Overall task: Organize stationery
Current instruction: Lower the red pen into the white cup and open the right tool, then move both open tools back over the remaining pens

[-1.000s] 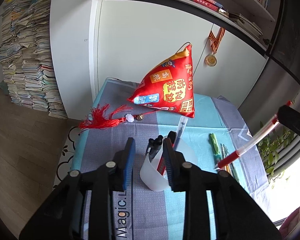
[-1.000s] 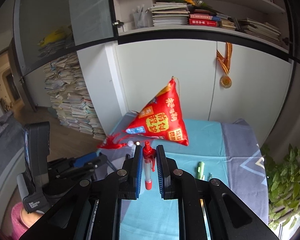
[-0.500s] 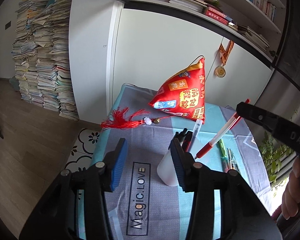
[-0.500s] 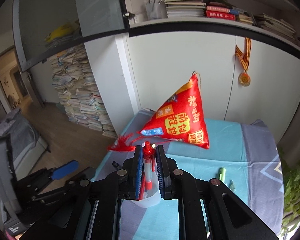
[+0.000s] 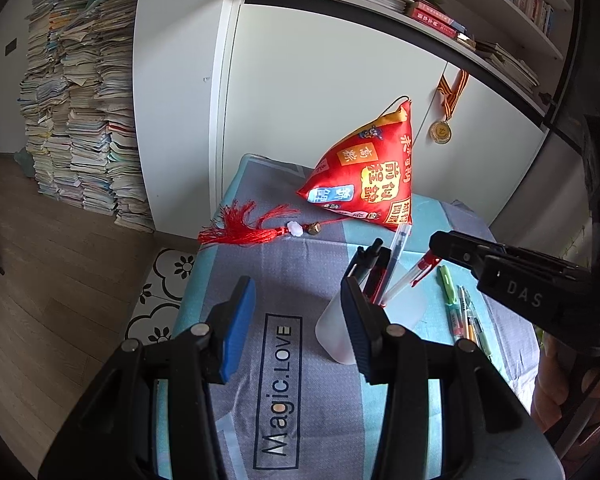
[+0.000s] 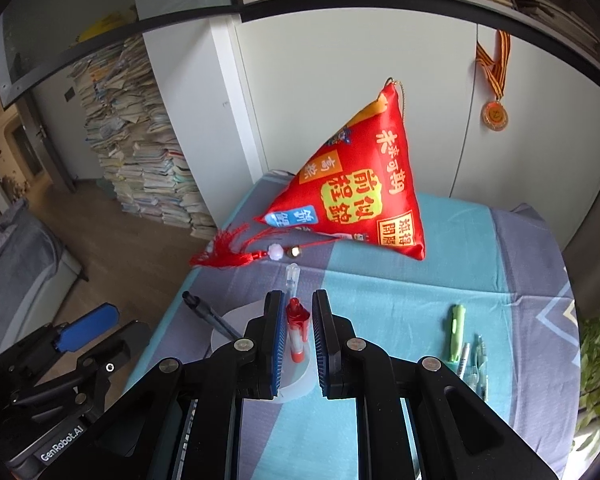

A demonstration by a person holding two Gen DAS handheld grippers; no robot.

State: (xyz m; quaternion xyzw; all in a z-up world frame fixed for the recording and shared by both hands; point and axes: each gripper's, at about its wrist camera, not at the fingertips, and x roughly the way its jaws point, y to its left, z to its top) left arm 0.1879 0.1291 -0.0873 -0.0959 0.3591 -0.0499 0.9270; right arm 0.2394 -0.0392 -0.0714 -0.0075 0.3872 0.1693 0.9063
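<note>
A white translucent pen cup (image 5: 342, 326) stands on the cloth-covered table (image 5: 284, 280) and holds several pens. The red-capped pen (image 6: 297, 334) leans in the cup (image 6: 296, 384), between the jaws of my right gripper (image 6: 296, 336), which stand a little apart from it. It also shows in the left wrist view (image 5: 410, 276) under the right gripper (image 5: 444, 246). My left gripper (image 5: 296, 320) is open and empty, just left of the cup. A green pen (image 6: 457, 330) and several more pens (image 6: 476, 364) lie to the right.
A red pyramid cushion (image 5: 370, 178) with a red tassel (image 5: 240, 226) sits at the back of the table. White cabinet doors with a hanging medal (image 5: 440, 132) stand behind. Stacks of books (image 5: 76, 120) fill the floor at the left. A plant (image 6: 596, 360) is at the right.
My right gripper brought the red-capped pen down into the cup and its jaws widened off it. My left gripper opened, let go of the cup and drew back to its left.
</note>
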